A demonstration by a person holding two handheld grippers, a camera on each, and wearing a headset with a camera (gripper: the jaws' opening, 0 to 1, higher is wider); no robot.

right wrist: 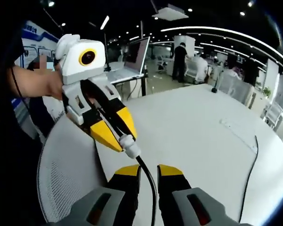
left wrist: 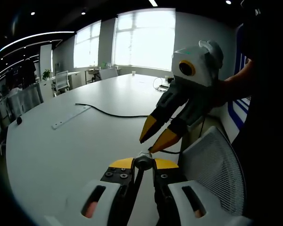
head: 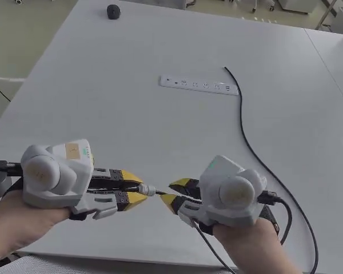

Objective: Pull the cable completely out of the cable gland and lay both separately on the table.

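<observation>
The cable gland (head: 148, 190) is pinched by the left gripper (head: 140, 188) above the table's (head: 160, 125) near edge. The cable (right wrist: 151, 186) is passed, ungripped, between the right gripper's (head: 168, 192) spread jaws. If the pull is angled, the gland could be wrenched loose and dropped off that edge.

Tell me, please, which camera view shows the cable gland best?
The right gripper view: the cable gland shows side-on, clamped in the left gripper, with the cable leaving it. The left gripper view sees it end-on; in the head view it is small.
</observation>
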